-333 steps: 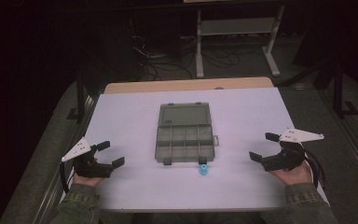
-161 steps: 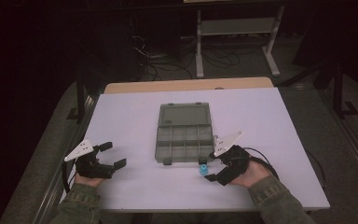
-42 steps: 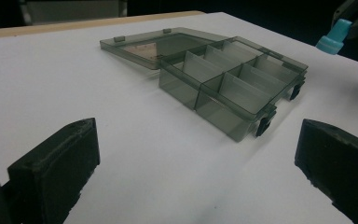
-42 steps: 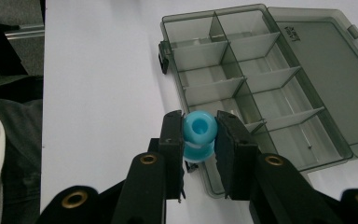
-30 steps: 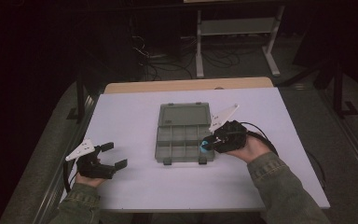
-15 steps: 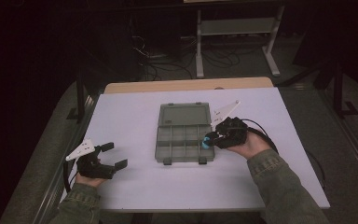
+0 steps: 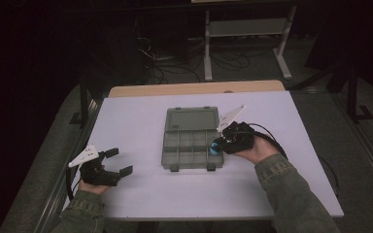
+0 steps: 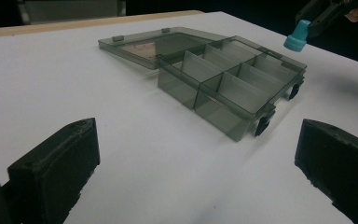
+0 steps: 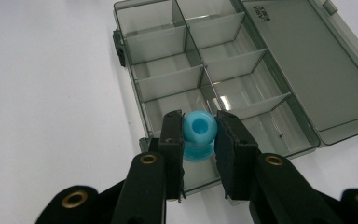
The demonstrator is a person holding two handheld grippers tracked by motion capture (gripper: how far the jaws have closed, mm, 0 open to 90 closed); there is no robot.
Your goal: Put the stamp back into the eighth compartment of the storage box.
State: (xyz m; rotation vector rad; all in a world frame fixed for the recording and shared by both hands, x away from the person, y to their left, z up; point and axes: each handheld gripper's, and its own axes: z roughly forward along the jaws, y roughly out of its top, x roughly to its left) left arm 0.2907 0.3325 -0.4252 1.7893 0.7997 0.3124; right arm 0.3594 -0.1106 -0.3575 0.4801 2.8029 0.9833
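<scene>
Between the right gripper's (image 9: 199,140) fingers (image 9: 171,140) sits the clamped blue spool (image 9: 199,132); left gripper (image 7: 111,164) spread.

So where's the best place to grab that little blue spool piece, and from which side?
Grip the blue spool across its narrow waist, coming from above with one jaw on each side, as the right gripper does now over the organizer box. The wider flanges above and below the waist should keep it from slipping out.

Compartment box (image 7: 189,145) at table (image 7: 141,116) centre, lid (image 7: 190,119) flat at its 12 o'clock. Spool (image 7: 214,147) over box edge at 3 o'clock, between right gripper (image 7: 218,144) jaws. Left gripper (image 7: 118,161) at box's 8 o'clock, well apart.
</scene>
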